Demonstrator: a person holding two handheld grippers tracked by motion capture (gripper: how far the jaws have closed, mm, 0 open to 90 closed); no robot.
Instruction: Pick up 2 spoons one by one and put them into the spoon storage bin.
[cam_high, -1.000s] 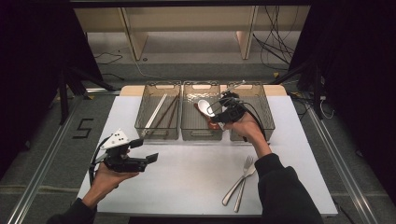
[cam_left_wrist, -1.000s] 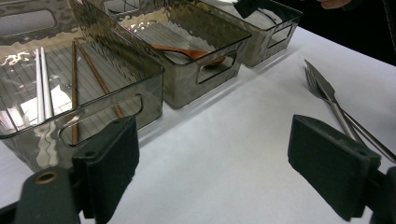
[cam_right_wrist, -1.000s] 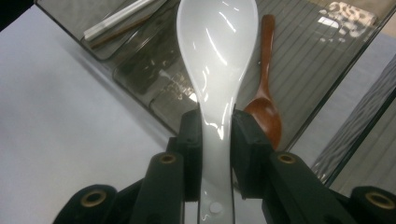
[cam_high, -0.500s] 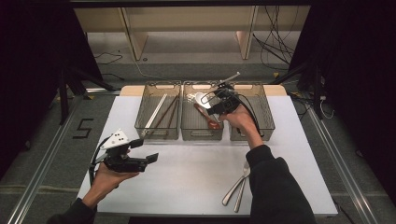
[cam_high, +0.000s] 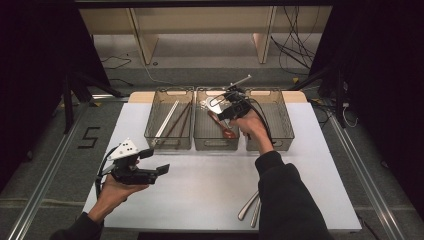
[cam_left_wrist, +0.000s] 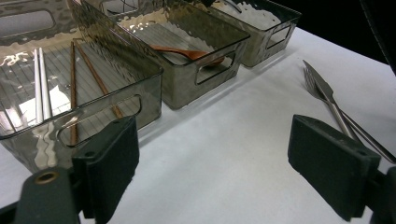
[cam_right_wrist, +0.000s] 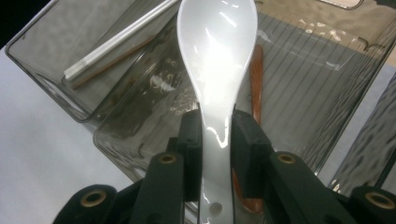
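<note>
a white spoon (cam_right_wrist: 217, 56) is being held by its handle between the jaws of the right tool (cam_right_wrist: 215, 135), which are being pressed together on it. in the high view the right tool (cam_high: 231, 106) is being held over the middle bin (cam_high: 216, 142) of three clear bins at the far side of the bench (cam_high: 210, 190), with the spoon's bowl pointing away from the hand. a brown spoon (cam_right_wrist: 256, 74) is lying in that middle bin beneath the white one. chopsticks (cam_high: 167, 120) are lying in the left bin (cam_high: 167, 142). the left tool (cam_high: 145, 172) is being held above the bench near its left edge, its jaws standing wide apart with nothing between them. two forks (cam_left_wrist: 327, 100) are lying on the bench.
</note>
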